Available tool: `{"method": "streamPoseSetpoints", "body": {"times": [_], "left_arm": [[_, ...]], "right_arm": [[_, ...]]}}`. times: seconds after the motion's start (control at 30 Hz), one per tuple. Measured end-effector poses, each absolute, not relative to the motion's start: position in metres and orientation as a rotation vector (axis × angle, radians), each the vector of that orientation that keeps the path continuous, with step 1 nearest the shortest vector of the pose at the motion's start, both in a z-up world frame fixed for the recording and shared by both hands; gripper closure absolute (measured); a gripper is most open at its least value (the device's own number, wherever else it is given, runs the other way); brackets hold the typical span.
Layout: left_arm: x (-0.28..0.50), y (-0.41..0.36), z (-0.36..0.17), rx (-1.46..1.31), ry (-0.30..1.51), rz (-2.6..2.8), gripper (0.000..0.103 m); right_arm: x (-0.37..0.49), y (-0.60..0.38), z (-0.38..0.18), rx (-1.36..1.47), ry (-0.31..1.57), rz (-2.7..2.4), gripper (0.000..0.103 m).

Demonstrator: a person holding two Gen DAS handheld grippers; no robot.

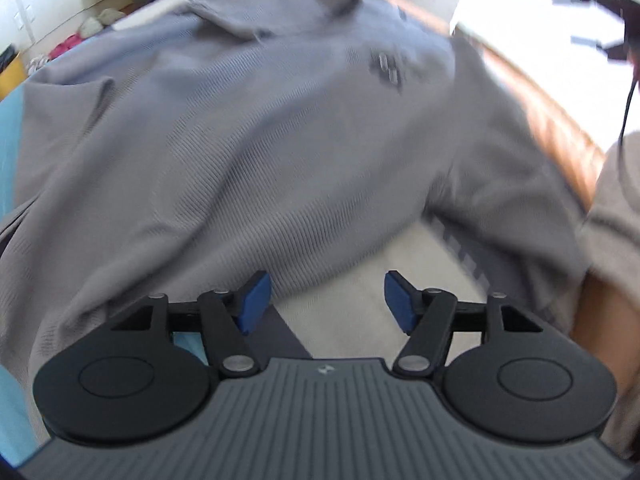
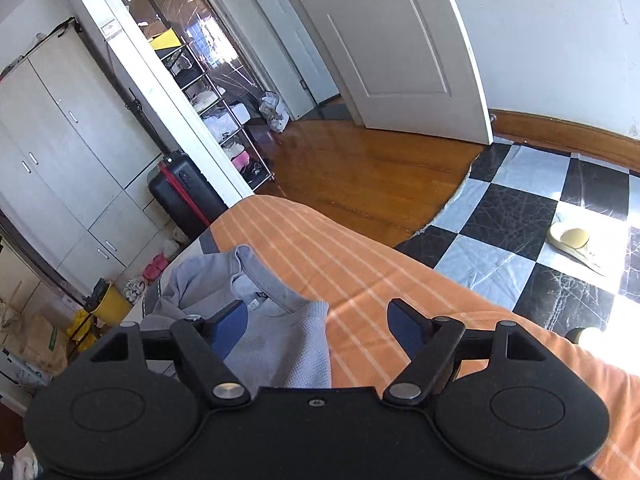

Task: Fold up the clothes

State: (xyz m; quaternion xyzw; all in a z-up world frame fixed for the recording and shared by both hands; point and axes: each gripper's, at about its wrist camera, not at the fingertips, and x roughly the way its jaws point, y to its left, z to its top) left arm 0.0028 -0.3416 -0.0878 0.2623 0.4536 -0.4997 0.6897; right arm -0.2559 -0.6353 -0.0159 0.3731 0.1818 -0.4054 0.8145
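Observation:
A grey polo shirt (image 1: 248, 128) lies spread on the bed, collar at the far end, a dark logo on its chest. My left gripper (image 1: 326, 300) is open and empty, just above the shirt's near hem. In the right wrist view the shirt's collar end (image 2: 276, 340) lies on the orange striped bed cover (image 2: 380, 276). My right gripper (image 2: 318, 328) is open and empty, hovering over the collar and shoulder. The right gripper also shows far off in the left wrist view (image 1: 576, 20).
The bed's orange edge (image 1: 560, 132) runs along the right. Beyond the bed are wooden floor (image 2: 360, 168), checkered tiles (image 2: 520, 220) with a slipper (image 2: 572, 240), an open white door (image 2: 400, 48), a black suitcase (image 2: 184, 196) and white wardrobes (image 2: 60, 152).

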Motion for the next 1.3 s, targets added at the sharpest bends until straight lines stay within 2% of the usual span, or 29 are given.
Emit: {"method": "streamPoseSetpoints", "body": {"times": [0.2,0.33,0.37,0.4,0.43,0.47,0.63,0.77,0.8,0.83,0.87,0.9,0.93,0.97,1.0,1.13,1.23,1.3], "left_arm": [[-0.002,-0.352,-0.100,0.702,0.947,-1.085,0.021],[0.003,-0.350,-0.101,0.668,0.926,-1.075,0.018],[0.002,-0.349,-0.101,0.658,0.913,-1.068,0.028],[0.002,-0.349,-0.098,0.650,0.895,-1.067,0.053],[0.001,-0.350,-0.096,0.641,0.876,-1.068,0.068],[0.002,-0.349,-0.093,0.625,0.869,-1.065,0.099],[0.002,-0.345,-0.081,0.552,0.833,-1.033,0.100],[-0.004,-0.347,-0.072,0.531,0.776,-1.028,0.100],[-0.006,-0.346,-0.069,0.523,0.760,-1.037,0.100],[-0.009,-0.345,-0.064,0.513,0.748,-1.051,0.100],[-0.011,-0.343,-0.060,0.502,0.736,-1.062,0.100],[-0.013,-0.342,-0.055,0.489,0.726,-1.070,0.100],[-0.014,-0.341,-0.051,0.476,0.715,-1.078,0.100],[-0.014,-0.340,-0.048,0.458,0.711,-1.076,0.100],[-0.014,-0.338,-0.045,0.437,0.711,-1.071,0.100],[-0.023,-0.335,-0.038,0.406,0.702,-1.095,0.100],[-0.022,-0.325,-0.023,0.181,0.833,-1.229,0.100],[-0.036,-0.327,-0.013,0.159,0.832,-1.281,0.100]], "right_arm": [[-0.281,-0.651,-0.029,0.953,0.308,-0.926,0.019],[-0.293,-0.666,-0.045,1.088,0.289,-0.889,0.018],[-0.292,-0.671,-0.050,1.123,0.298,-0.864,0.017],[-0.290,-0.676,-0.056,1.158,0.316,-0.839,0.016],[-0.285,-0.682,-0.063,1.193,0.355,-0.814,0.015],[-0.279,-0.687,-0.072,1.226,0.406,-0.788,0.015],[-0.234,-0.704,-0.117,1.318,0.710,-0.610,0.015],[-0.199,-0.696,-0.119,1.170,0.830,-0.567,0.015],[-0.189,-0.692,-0.116,1.114,0.853,-0.541,0.019],[-0.177,-0.687,-0.111,1.039,0.885,-0.523,0.032],[-0.165,-0.679,-0.107,0.944,0.924,-0.512,0.036],[-0.153,-0.671,-0.104,0.844,0.964,-0.502,0.048],[-0.141,-0.662,-0.101,0.744,1.001,-0.490,0.077],[-0.132,-0.654,-0.096,0.642,1.023,-0.497,0.091],[-0.126,-0.645,-0.090,0.547,1.020,-0.511,0.098],[-0.136,-0.624,-0.052,0.363,0.854,-0.597,0.100],[-0.163,-0.619,-0.016,0.301,0.676,-0.687,0.102],[-0.186,-0.623,0.000,0.315,0.586,-0.757,0.103]]}}
